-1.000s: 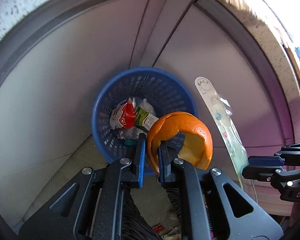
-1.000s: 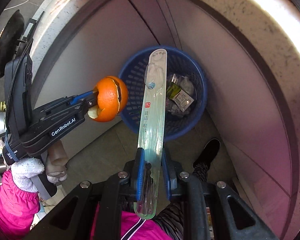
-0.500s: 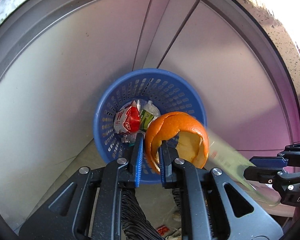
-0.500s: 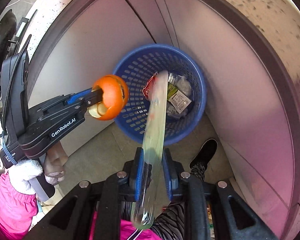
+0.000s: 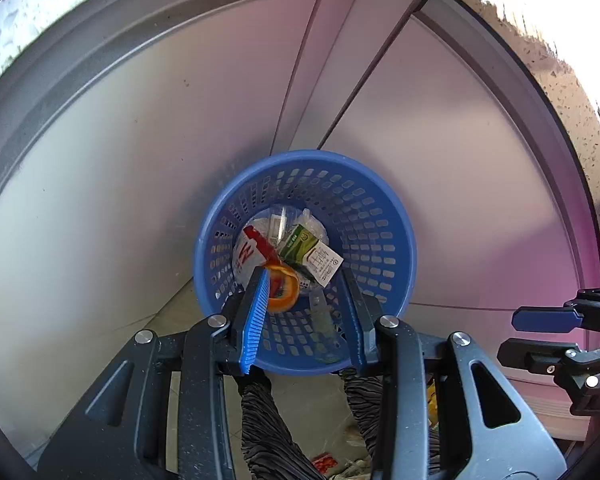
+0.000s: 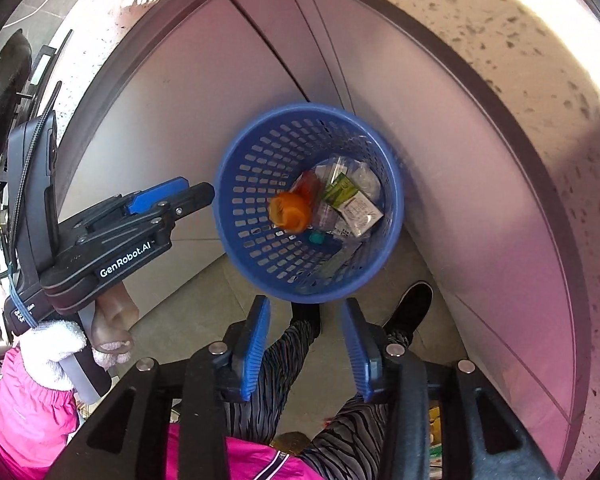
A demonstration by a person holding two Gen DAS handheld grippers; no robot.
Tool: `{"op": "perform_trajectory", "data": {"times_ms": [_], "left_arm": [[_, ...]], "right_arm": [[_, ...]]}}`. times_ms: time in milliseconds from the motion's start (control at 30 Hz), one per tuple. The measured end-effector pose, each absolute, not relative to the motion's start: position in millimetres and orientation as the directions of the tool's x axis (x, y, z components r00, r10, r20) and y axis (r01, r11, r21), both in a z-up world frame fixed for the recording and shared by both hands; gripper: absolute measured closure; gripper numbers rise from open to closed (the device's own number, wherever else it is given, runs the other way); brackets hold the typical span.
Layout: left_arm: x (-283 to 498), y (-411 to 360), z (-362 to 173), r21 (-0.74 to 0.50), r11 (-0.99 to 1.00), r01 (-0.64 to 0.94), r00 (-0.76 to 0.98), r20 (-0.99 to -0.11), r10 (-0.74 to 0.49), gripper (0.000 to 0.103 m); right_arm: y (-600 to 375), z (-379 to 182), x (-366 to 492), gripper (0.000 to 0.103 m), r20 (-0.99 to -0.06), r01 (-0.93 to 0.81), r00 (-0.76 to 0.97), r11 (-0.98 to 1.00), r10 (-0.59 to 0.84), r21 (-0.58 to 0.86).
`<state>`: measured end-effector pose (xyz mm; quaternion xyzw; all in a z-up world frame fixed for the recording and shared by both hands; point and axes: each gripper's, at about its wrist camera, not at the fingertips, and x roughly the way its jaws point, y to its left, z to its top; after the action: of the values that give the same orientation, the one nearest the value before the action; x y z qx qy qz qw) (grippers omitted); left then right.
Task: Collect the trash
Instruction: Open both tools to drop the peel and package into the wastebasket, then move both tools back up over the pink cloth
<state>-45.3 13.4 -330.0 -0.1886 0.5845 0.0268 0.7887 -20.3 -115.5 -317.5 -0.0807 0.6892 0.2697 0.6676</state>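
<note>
A blue perforated waste basket stands on the floor against grey cabinet doors. Inside it lie an orange peel, a red-and-white wrapper, a green-and-white carton and a long clear plastic package leaning on the near wall. My left gripper is open and empty above the basket's near rim. My right gripper is open and empty, just short of the basket. The left gripper also shows from the side in the right wrist view.
Grey cabinet doors rise behind the basket under a speckled stone counter edge. The person's striped trouser legs and black shoe stand just in front of the basket on the tiled floor.
Both grippers opened. The orange peel dropped from the left gripper and the long clear package from the right gripper into the basket.
</note>
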Motion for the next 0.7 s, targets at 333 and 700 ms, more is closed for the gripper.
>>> {"op": "perform_trajectory", "data": {"times_ms": [333,700], "left_arm": [[-45,21,-311,-0.254,0.930,-0.264,0.332,-0.930,-0.159,0.068],[-58,41,-256,-0.263,0.927,-0.268,0.414,-0.900,-0.135,0.068]], "right_arm": [[-115,-300,-23,0.054,-0.960,-0.482,-0.092,0.831,0.265,0.276],[-120,-244,-29,0.053,-0.945,-0.560,-0.030,0.778,0.325,0.285]]}}
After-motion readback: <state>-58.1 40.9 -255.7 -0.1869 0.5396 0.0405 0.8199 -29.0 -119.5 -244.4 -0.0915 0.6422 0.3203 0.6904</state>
